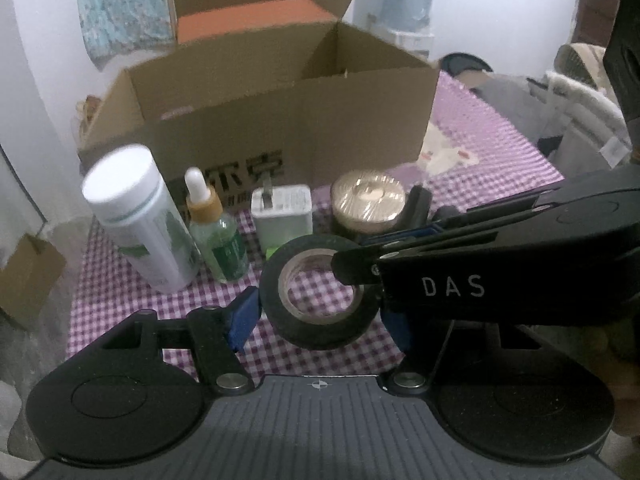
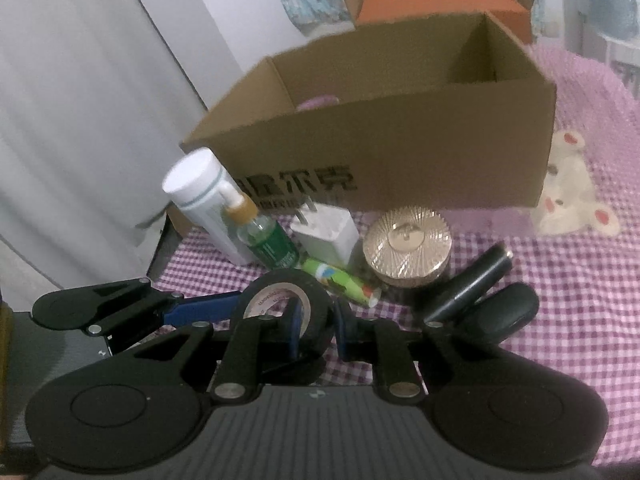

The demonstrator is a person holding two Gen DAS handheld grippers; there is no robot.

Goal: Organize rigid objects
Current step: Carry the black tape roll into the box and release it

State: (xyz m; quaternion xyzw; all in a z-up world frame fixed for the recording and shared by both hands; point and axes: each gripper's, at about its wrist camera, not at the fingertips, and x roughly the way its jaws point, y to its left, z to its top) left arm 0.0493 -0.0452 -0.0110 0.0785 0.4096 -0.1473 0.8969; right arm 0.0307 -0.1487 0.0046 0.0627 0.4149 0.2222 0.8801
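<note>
My right gripper [image 2: 314,330] pinches the wall of the black tape roll [image 1: 320,292], one finger inside the ring; my left gripper [image 1: 320,312] spans the roll's outside, though my right arm hides its right pad, so I cannot tell if it presses. The roll hangs above the checked cloth [image 1: 480,148], before the cardboard box [image 1: 288,120]. The box's inside is mostly hidden.

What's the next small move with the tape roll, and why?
Probably carry the black tape roll up and forward over the near wall of the cardboard box. The right gripper pinches the roll's wall, the left gripper spans its outside, and the open box sits just beyond the row of items.
</note>
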